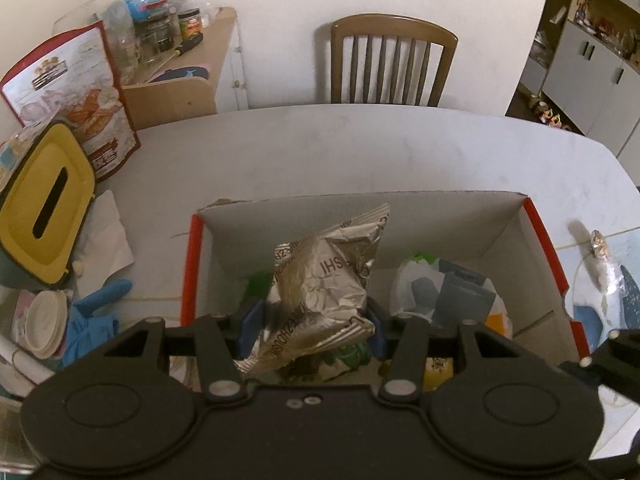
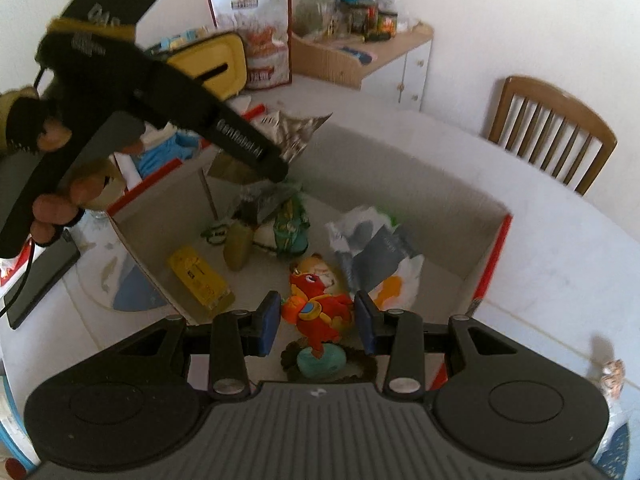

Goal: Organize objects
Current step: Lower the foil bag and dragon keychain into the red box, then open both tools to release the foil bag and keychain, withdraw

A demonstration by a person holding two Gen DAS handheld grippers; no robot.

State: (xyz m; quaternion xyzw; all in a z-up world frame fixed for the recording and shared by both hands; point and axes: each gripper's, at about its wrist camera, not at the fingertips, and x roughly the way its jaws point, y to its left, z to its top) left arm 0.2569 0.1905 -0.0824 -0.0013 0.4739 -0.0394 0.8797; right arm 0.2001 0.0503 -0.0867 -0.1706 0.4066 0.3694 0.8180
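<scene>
Only the left wrist view shows the left gripper [image 1: 311, 330] clamped on a crumpled silver foil packet [image 1: 324, 280], its long axis rising away above the cardboard box [image 1: 440, 216]. The right gripper [image 2: 316, 322] grips a red plush toy [image 2: 320, 308], lengthwise between its pads

Our left gripper [image 1: 311, 330] clamps something between its pads; our right gripper [image 2: 316, 324] does likewise, both angled downward.

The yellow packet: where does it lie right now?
In the right wrist view the yellow packet lies flat on the floor of the cardboard box, by its left wall, left of the red plush toy.
</scene>
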